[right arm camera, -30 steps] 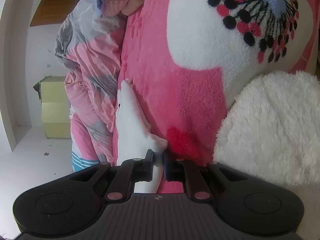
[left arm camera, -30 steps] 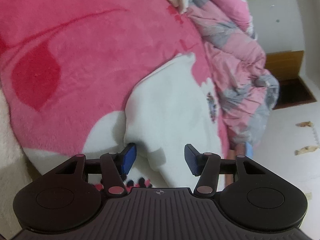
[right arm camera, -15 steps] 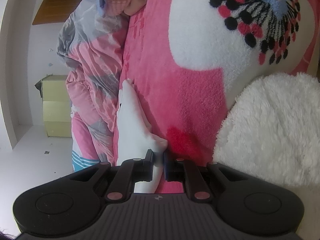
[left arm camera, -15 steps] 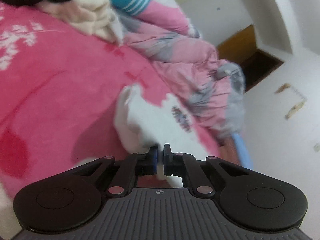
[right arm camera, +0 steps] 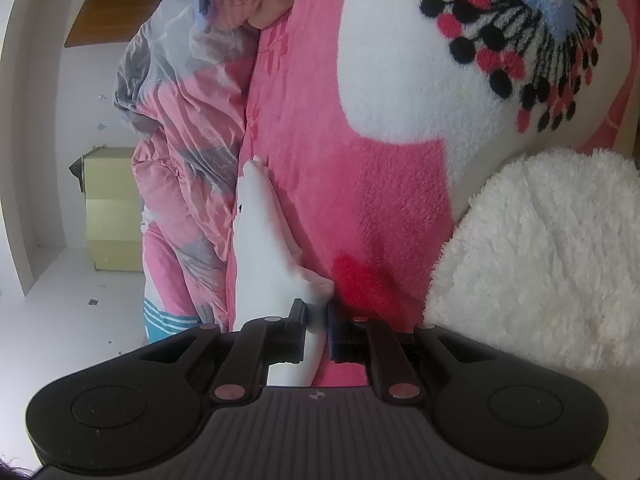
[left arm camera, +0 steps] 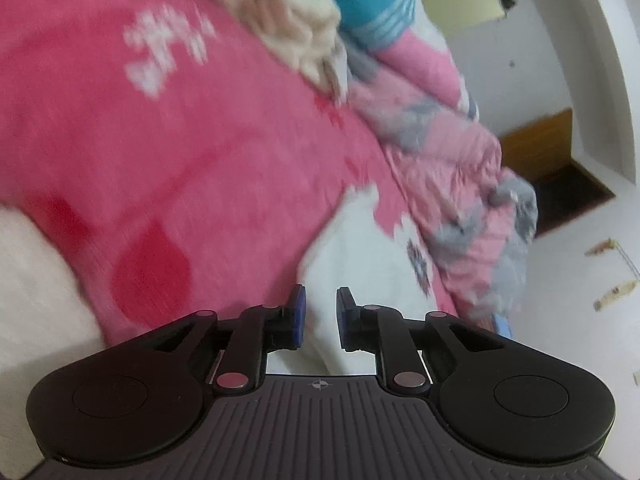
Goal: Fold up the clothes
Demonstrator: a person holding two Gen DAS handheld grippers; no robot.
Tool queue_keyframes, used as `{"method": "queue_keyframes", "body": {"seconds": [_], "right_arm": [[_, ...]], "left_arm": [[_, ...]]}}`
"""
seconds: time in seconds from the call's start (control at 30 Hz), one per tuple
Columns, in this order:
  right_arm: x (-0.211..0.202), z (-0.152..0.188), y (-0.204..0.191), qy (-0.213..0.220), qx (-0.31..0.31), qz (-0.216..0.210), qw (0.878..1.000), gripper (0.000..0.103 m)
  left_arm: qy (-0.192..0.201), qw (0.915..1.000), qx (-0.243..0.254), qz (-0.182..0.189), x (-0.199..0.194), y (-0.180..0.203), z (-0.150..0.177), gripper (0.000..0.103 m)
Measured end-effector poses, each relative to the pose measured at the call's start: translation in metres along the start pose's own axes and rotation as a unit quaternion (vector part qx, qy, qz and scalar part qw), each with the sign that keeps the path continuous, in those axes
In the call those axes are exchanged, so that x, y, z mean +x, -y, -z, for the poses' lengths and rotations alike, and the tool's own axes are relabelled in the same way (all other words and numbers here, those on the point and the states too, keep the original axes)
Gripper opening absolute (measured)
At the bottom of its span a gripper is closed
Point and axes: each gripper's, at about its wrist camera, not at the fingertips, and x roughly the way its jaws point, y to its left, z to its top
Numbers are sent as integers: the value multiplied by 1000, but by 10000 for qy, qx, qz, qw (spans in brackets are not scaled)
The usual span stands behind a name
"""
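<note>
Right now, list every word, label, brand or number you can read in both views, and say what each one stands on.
No readable text in either view.
White garment: a small dark print, too blurred to tell whether it holds letters.
Left hand-held gripper body: a small crosshair mark, no words.
Right hand-held gripper body: a small emblem, no words.
Pink blanket: flower pattern only.
</note>
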Motion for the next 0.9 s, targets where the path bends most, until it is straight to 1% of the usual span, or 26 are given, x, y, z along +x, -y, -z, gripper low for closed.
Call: {"method": "queue_keyframes", "body": {"seconds": [0.03,0.1,0.17,0.2,0.27,0.3,0.33,0.37,0.43,0.53,0.57,0.63,0.67,0.73,0.8,0.87,0.9], "right_arm": [[-2,0,-3,24,-56,47,10000,13],[-10,3,-19,181,-492,264,9983,14],[-17,13,-44,411,-1261,485,9900,14],[-18,19,-57,494,-1661,551,9833,14],[-21,32,-82,657,-2452,680,9648,14],[-16,41,-93,638,-2821,666,9549,14],[-8,51,-103,536,-3203,626,9437,14],[1,61,-113,427,-3580,584,9309,14],[17,80,-123,201,-4178,594,9064,14],[30,88,-117,140,-4719,1047,8753,14],[27,80,-110,223,-4628,1253,8773,11],[20,63,-95,404,-4393,1672,8817,1],[11,58,-94,638,-4354,1949,8766,3],[-9,50,-94,1125,-4272,2507,8614,4],[-20,52,-101,1463,-4440,2952,8333,4],[-30,59,-111,1575,-4495,2704,8367,5],[-27,68,-116,1539,-4690,2533,8320,5]], "left_arm": [[28,9997,251,-42,-1,9,0,15],[85,9971,752,-126,-3,26,0,15],[141,9918,1251,-210,-5,44,1,15],[169,9882,1499,-252,-6,53,1,15],[57,9822,1873,-139,3,69,8,15],[-44,9793,2019,-101,9,74,13,16],[-149,9761,2164,-106,17,78,18,16],[-211,9748,2218,-129,21,79,21,16],[-257,9757,2165,-205,26,73,22,15],[-327,9770,2085,-319,32,66,24,15],[-350,9773,2058,-357,35,63,25,15],[-396,9780,2004,-434,39,58,26,15],[-419,9782,1977,-472,41,56,27,15],[-465,9787,1922,-548,46,51,28,14],[-511,9791,1868,-624,50,46,29,14],[-522,9791,1852,-660,52,45,29,14],[-523,9790,1851,-671,52,45,29,14]]}}
